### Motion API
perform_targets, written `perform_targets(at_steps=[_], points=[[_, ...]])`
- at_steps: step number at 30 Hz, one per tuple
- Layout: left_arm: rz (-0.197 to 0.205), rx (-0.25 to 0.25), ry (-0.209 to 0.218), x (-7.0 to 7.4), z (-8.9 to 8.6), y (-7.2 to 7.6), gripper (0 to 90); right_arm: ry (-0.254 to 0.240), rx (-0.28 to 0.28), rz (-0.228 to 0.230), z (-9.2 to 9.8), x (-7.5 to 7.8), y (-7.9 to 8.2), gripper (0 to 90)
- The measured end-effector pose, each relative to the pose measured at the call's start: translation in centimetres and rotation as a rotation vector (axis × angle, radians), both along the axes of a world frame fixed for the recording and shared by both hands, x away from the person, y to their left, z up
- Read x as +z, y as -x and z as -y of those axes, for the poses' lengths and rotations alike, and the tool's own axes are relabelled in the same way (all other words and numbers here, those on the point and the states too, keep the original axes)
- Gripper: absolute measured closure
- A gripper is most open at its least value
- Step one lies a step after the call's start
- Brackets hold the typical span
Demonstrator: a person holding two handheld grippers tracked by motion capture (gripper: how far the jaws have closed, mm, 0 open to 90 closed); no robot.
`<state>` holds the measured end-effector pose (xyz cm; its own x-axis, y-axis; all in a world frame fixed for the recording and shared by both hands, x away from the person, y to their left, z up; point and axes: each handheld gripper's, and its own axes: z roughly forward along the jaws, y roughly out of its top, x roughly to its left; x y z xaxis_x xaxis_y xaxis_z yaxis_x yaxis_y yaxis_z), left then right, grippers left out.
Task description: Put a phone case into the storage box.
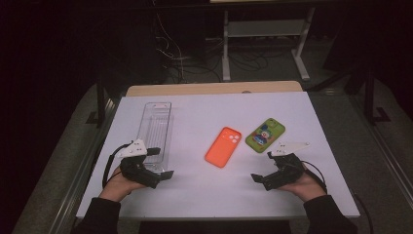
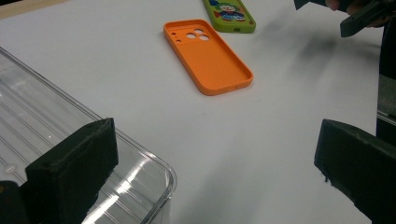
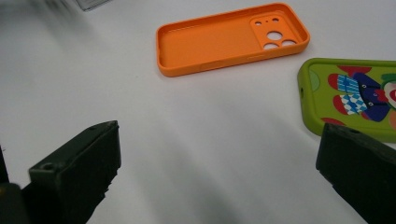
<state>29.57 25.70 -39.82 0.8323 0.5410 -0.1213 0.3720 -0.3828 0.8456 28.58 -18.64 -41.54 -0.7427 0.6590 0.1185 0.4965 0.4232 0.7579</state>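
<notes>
No words, brands or numbers can be read anywhere. The green phone case [image 3: 355, 95], just ahead of the right gripper's far-apart jaws, carries only a cartoon figure in red, blue and white; no lettering on it can be made out.

Lab: dark room, loose cables [image 1: 175, 58], white table [image 1: 195, 195]
</notes>
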Motion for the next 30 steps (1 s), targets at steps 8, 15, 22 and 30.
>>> perform_targets(at_steps=[8, 15, 22, 30], points=[[-0.006, 0.003, -0.006, 0.2, -0.2, -0.2, 0.0, 0.01, -0.013, -0.016, -0.4, 0.2, -0.5, 0.0], [-0.02, 0.004, 0.005, 0.2, -0.2, -0.2, 0.0, -0.019, -0.022, -0.03, -1.3, 1.3, -1.3, 0.0], [-0.023, 0.012, 0.0, 0.3, -0.3, -0.4, 0.0, -0.004, -0.024, -0.034, -2.9, 1.9, -3.1, 2.3], [-0.022, 0.015, -0.011, 0.5, -0.3, 0.1, 0.0, 0.009, -0.024, -0.04, -4.1, 2.6, -4.7, 9.5]])
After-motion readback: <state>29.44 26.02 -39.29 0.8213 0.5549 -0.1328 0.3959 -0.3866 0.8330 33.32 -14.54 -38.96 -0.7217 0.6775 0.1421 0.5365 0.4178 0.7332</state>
